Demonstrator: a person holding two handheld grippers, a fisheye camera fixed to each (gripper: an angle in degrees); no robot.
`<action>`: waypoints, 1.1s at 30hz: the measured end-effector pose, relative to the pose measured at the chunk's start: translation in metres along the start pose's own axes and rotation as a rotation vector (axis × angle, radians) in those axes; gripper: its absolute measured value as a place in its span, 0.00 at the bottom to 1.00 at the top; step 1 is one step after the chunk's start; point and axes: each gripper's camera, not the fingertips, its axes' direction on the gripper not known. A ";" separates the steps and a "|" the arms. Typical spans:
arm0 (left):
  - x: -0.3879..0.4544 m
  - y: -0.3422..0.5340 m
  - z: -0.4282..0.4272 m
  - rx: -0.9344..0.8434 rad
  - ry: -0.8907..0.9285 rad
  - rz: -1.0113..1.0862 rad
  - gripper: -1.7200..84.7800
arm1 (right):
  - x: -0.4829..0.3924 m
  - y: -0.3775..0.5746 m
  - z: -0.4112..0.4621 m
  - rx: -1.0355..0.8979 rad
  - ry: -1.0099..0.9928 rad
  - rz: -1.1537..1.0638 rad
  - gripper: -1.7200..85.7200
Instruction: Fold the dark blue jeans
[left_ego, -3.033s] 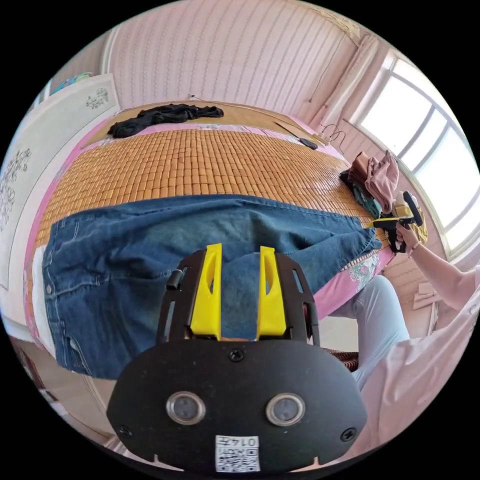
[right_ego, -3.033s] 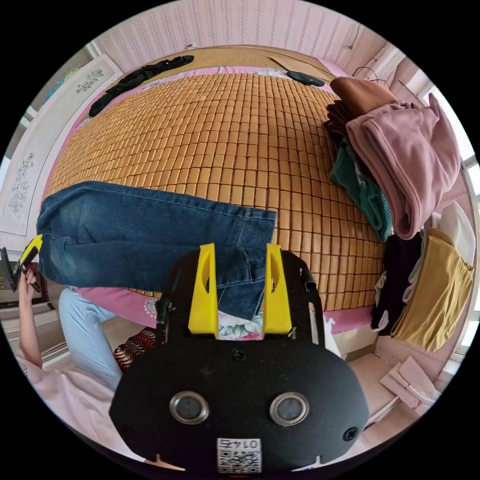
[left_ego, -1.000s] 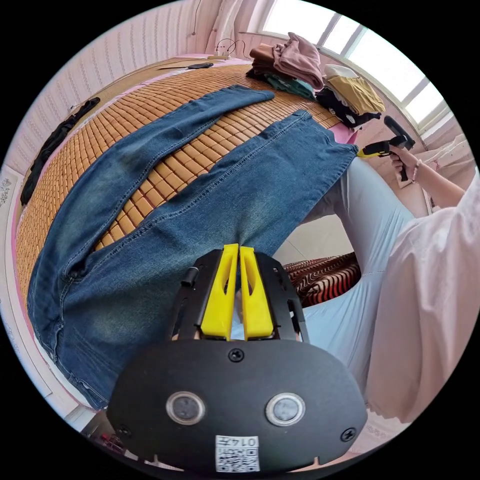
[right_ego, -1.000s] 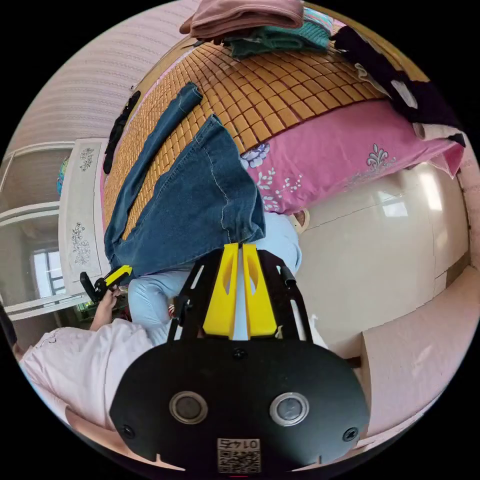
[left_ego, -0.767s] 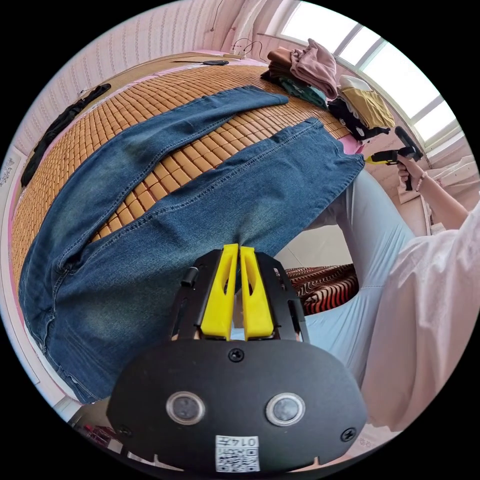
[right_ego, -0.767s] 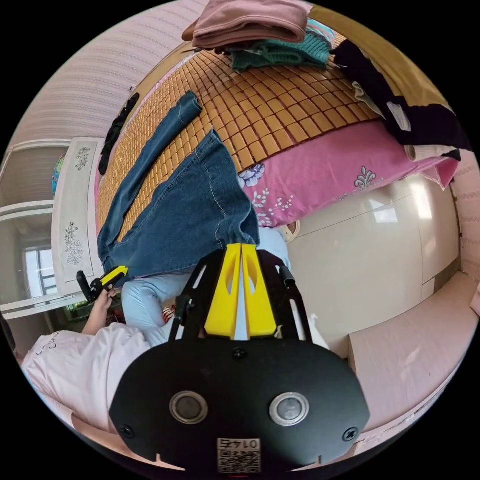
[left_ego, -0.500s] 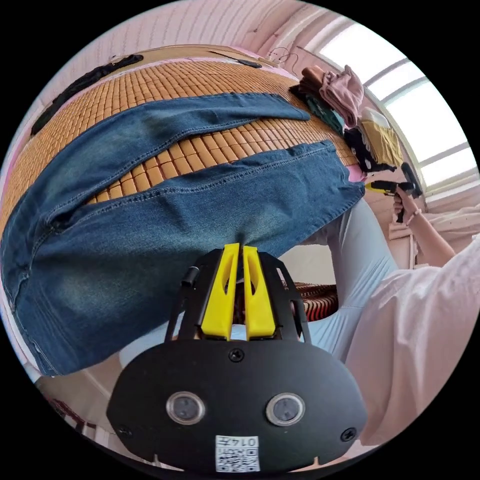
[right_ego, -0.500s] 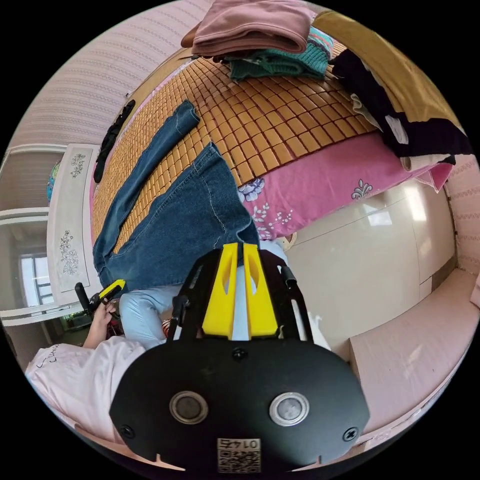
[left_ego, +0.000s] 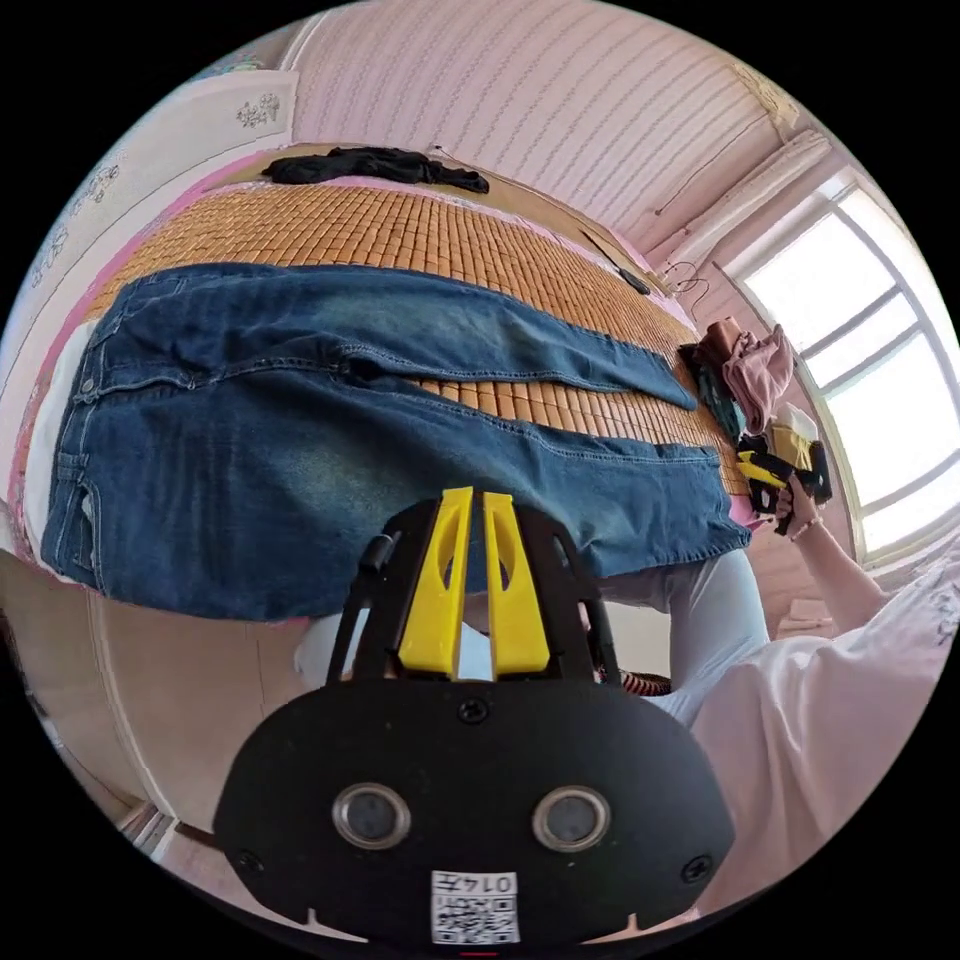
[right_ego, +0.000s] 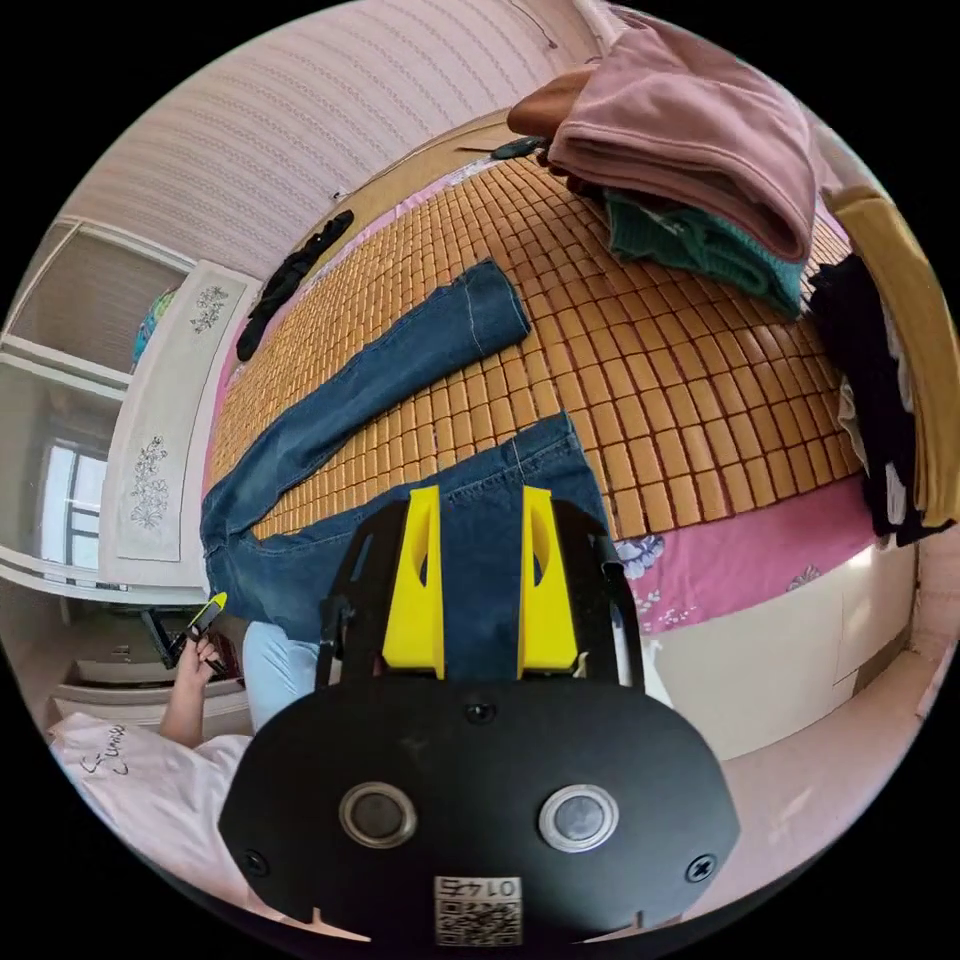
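Note:
The dark blue jeans (left_ego: 350, 450) lie spread lengthwise on the bamboo mat (left_ego: 400, 220), legs apart, the near side hanging over the bed's edge. My left gripper (left_ego: 477, 497) has its jaws almost together on that hanging edge near the thigh, with denim showing in the slit. In the right gripper view it (right_ego: 212, 605) touches the jeans (right_ego: 400, 380) by the waist. My right gripper (right_ego: 480, 495) stands open over the near leg's hem, holding nothing. In the left gripper view it (left_ego: 760, 468) sits past the hem, in a hand.
A stack of folded clothes (right_ego: 690, 150) fills the mat's (right_ego: 650, 380) far corner, with yellow and black garments (right_ego: 900, 400) beside it. A black garment (left_ego: 375, 165) lies at the far side. The pink sheet (right_ego: 760, 560) drapes the bed edge. The person's leg (left_ego: 720, 610) stands against the bed.
The right gripper has opened and let go of the hem, which now lies on the mat. The jeans have settled flat, waist on the bed. Both cameras swung round.

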 end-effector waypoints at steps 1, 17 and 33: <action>0.005 -0.007 0.005 -0.002 0.002 0.023 0.05 | -0.006 -0.010 0.005 -0.002 0.005 -0.012 0.16; 0.112 -0.133 0.174 -0.200 -0.138 0.371 0.07 | -0.037 -0.180 0.086 -0.139 0.192 -0.030 0.12; 0.105 -0.127 0.134 -0.084 0.028 0.341 0.01 | -0.028 -0.214 0.033 0.028 -0.099 -0.008 0.11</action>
